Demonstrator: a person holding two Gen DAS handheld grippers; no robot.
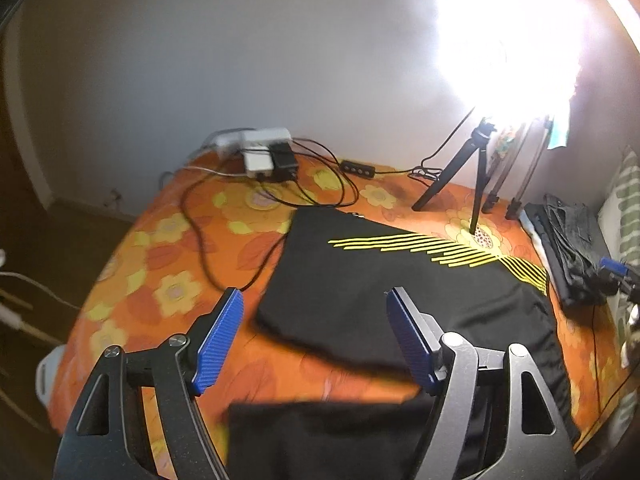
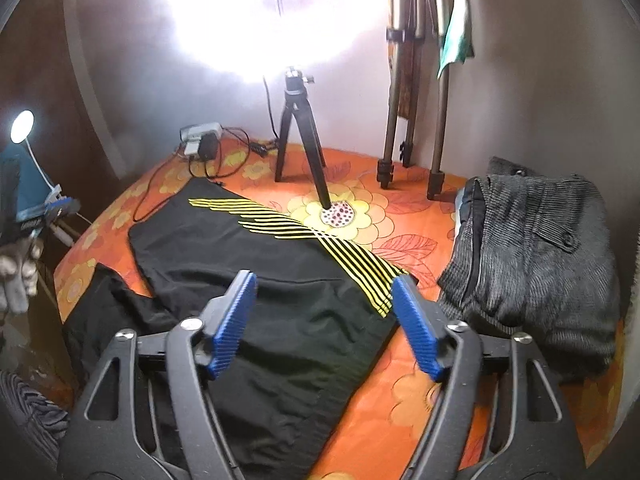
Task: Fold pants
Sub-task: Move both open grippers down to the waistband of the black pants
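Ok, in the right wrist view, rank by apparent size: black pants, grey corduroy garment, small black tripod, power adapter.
1. black pants
2. grey corduroy garment, nearer the camera, so perhaps flattered
3. small black tripod
4. power adapter

place: home bedroom | evidence: floral bedspread [image 2: 408, 240], stacked clothes [image 2: 536, 248], ring light [image 2: 264, 20]

No legible text, label, brand or number appears in either view.

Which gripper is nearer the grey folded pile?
Right. The right gripper hovers over the black pants right beside the grey pile; the left gripper is toward the pants' far side.
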